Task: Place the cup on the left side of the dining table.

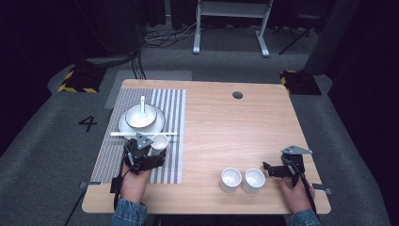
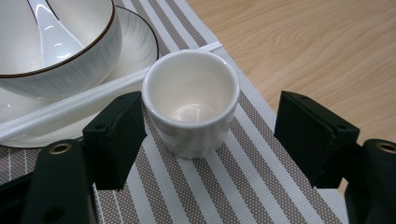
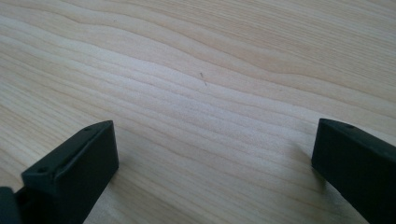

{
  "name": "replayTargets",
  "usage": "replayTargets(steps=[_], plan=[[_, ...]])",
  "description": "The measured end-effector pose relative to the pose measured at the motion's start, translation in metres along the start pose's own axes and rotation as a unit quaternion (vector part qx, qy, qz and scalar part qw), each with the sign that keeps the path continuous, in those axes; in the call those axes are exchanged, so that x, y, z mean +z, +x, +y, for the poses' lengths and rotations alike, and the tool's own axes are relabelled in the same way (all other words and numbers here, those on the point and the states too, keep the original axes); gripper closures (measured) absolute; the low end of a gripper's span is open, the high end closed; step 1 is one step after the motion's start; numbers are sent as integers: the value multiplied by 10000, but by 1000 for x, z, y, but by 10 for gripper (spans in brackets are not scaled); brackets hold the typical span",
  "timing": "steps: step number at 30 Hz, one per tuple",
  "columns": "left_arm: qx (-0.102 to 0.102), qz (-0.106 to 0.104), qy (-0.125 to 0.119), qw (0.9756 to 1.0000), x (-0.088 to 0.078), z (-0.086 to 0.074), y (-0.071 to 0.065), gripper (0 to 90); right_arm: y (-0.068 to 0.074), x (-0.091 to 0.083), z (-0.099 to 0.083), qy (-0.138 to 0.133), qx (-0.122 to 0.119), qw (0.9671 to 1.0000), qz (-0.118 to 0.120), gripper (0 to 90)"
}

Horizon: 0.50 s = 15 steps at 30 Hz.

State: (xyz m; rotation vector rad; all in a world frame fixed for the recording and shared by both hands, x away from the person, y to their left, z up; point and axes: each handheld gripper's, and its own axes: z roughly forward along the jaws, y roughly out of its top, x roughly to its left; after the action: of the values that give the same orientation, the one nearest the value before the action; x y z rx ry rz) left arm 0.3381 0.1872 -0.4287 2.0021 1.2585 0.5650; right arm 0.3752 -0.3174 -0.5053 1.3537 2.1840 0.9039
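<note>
Cup (image 2: 190, 100), small, white and empty, is standing upright on the striped placemat (image 2: 261, 186), just beside the plate (image 2: 140, 44) that is carrying a brown-rimmed bowl (image 2: 70, 60) with a spoon (image 2: 51, 32) resting in it. A pair of white chopsticks (image 2: 70, 105) is lying across the plate's near edge, at about ten o'clock from the cup. Judging by the layout, the cup is completing a place setting, which would explain its spot close to the plate.

Left gripper (image 2: 210, 135) is sitting around the cup with its jaws spread wide. One jaw is touching or nearly touching the cup's side at nine o'clock, while the other is standing apart at three o'clock, so nothing is being held. In the high view, this gripper (image 1: 146, 153) is lying at six o'clock from the plate.

Two more white cups (image 1: 242, 180) are waiting side by side on the bare wooden table (image 1: 226, 127), near its front edge. Right gripper (image 1: 270, 168) is resting at three o'clock from them, its jaws gaping wide and empty over bare wood.
</note>
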Motion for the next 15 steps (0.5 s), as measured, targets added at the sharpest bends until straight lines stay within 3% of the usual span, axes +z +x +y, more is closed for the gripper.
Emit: replayTargets(steps=[15], plan=[[14, 28, -3, 10000, -29, -15, 2, 251, 0, 0, 0, 5, -7, 10000, 10, 5]])
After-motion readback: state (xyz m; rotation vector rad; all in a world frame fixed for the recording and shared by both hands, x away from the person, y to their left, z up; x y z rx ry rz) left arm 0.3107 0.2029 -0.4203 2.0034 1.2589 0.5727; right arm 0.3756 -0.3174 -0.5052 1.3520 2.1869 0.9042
